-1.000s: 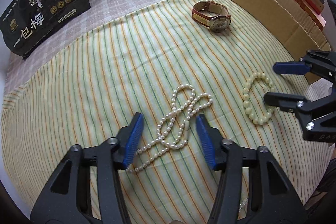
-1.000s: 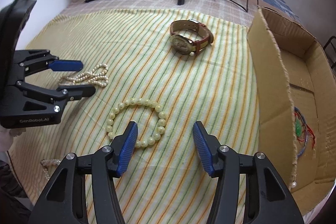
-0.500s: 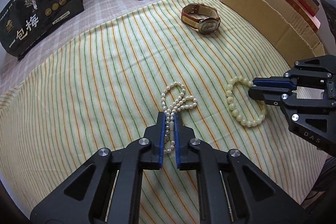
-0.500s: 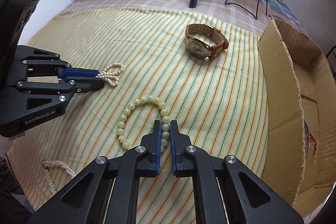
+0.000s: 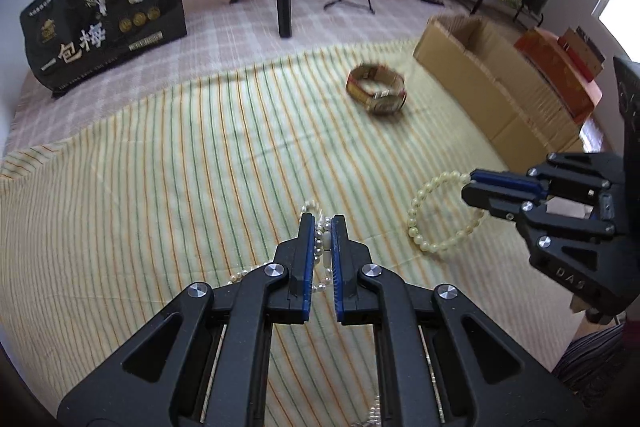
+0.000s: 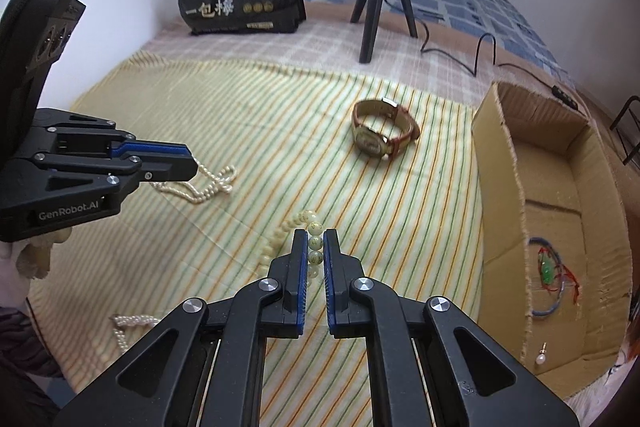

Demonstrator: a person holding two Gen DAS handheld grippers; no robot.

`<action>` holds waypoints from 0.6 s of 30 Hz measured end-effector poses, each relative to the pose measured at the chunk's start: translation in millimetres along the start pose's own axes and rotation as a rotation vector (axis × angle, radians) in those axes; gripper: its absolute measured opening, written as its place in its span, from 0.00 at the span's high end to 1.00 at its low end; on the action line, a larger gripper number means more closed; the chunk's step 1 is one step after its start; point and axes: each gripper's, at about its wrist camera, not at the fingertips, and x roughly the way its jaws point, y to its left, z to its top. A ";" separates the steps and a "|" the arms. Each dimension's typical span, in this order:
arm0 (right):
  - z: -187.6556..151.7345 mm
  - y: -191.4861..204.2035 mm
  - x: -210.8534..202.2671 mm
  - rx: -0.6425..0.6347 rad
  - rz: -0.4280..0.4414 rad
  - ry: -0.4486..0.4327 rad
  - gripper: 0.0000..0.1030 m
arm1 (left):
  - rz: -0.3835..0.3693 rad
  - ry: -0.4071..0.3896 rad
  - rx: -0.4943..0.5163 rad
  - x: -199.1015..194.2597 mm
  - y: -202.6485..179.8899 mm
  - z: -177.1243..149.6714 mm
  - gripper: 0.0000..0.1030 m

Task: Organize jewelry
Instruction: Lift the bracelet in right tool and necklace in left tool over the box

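Gripping limp strands, we have the left claw [image 5: 323, 227] pinched on the pearl necklace [image 5: 320, 239] and the right claw [image 6: 315, 241] on the bead bracelet [image 6: 314, 241]; both dangle loosely, light and slippery, with the cardboard box [image 6: 500, 207] right of the right claw.

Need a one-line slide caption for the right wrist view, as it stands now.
Right gripper shut on the bead bracelet; left gripper pinches the pearl necklace; watch beside the cardboard box.
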 end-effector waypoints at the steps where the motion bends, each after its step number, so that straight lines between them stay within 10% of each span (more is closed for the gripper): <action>1: 1.4 0.3 -2.1 0.000 0.000 -0.007 0.94 | -0.005 -0.009 -0.007 -3.8 -0.5 1.5 0.94; 18: 14.3 -20.4 -67.7 0.034 -0.022 -0.175 0.94 | -0.116 -0.185 -0.054 -72.6 -28.1 30.5 0.94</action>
